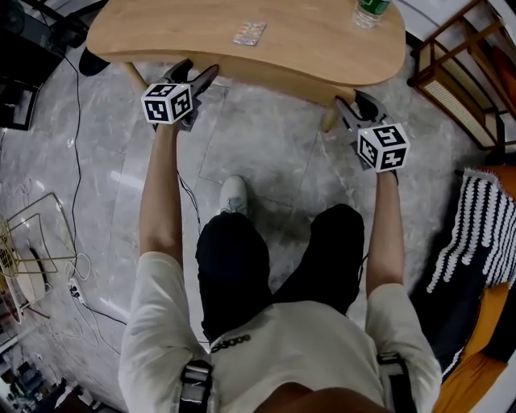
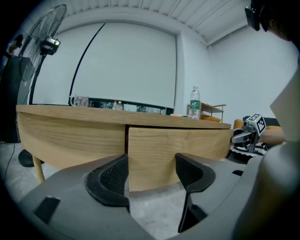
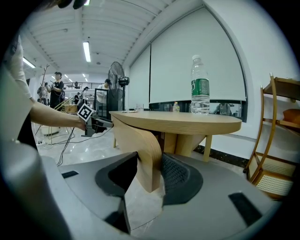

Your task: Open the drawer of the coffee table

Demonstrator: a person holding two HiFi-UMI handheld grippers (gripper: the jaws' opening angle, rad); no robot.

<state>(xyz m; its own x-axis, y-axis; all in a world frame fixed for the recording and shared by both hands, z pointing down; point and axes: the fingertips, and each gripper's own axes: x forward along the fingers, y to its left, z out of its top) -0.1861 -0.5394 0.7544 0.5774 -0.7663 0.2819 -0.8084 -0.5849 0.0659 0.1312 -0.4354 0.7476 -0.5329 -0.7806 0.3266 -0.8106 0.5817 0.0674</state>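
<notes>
The wooden coffee table (image 1: 306, 40) stands ahead of me, its curved drawer front (image 2: 178, 150) running under the top. My left gripper (image 1: 196, 74) sits at the drawer's left end. In the left gripper view it (image 2: 151, 176) is open, the panel's left edge showing just beyond the gap and no pad pressing on it. My right gripper (image 1: 355, 105) is at the drawer's right end. There the bent end of the panel (image 3: 147, 150) fills the space between the jaws of the right gripper (image 3: 143, 176), which is shut on it.
A water bottle (image 1: 369, 10) and a small packet (image 1: 249, 33) lie on the tabletop. A wooden shelf (image 1: 459, 73) stands to the right, a striped cloth (image 1: 476, 234) beside it. A standing fan (image 2: 47, 42) is at the left, and cables (image 1: 76, 161) trail over the floor.
</notes>
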